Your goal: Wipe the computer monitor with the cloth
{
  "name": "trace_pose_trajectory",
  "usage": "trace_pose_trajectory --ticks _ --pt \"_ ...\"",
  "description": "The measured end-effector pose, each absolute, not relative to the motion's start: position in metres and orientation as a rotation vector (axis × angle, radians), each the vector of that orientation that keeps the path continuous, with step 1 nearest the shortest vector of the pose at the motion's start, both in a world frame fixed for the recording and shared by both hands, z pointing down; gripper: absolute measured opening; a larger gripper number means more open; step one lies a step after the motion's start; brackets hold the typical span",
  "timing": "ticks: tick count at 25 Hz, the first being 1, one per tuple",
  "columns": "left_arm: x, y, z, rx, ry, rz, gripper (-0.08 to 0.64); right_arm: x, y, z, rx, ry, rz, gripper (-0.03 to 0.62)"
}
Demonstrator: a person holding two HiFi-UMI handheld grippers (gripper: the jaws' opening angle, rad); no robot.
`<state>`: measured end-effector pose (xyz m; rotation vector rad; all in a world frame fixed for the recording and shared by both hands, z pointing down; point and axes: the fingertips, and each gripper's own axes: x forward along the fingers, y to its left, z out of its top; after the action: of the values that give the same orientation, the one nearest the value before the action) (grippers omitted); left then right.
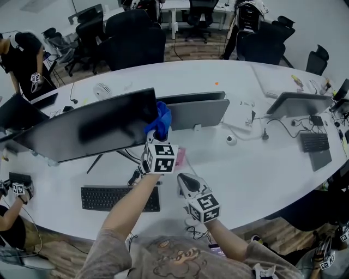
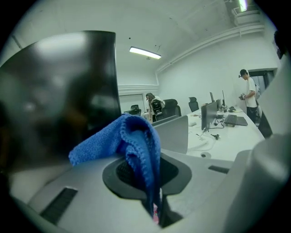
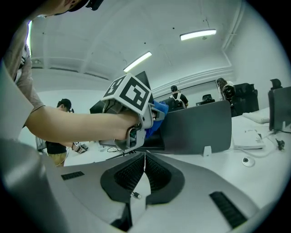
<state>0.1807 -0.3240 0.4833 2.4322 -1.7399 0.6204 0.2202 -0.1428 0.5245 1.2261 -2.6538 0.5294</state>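
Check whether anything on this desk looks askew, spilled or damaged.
Nothing spilled or broken. The monitor slopes down towards its left end, unlike the rear monitor, though the wide lens may exaggerate this. The cloth, in the left gripper, sits at its right edge.

Worktop: large and white (image 1: 262, 163), with a curved far edge; it runs across most of the head view.
Seating: black office chairs (image 1: 133, 38) stand close together behind the worktop's far edge; another stands at the right, near the wall.
Rear desk: white top on white legs (image 1: 174, 8), beyond the chairs.
Floor: brown (image 1: 196, 48); a plank pattern shows below the worktop's near edge.
Walls: plain white (image 2: 204, 73).
Ceiling: white (image 3: 113, 27); a stepped ledge (image 2: 218, 40) runs along the wall junction.
Light: a lit strip fixture (image 2: 144, 53) is mounted on the ceiling; the right gripper view shows two more. Illumination is even and diffuse.
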Motion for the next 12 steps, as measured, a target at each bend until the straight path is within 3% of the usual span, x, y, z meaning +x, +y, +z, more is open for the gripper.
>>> trace_pose_trajectory --ticks 12 --pt "0.172 -0.318 0.553 2.338 -1.675 0.684 0.048 0.208 -0.16 0.539 1.179 -2.642 0.51 0.023"
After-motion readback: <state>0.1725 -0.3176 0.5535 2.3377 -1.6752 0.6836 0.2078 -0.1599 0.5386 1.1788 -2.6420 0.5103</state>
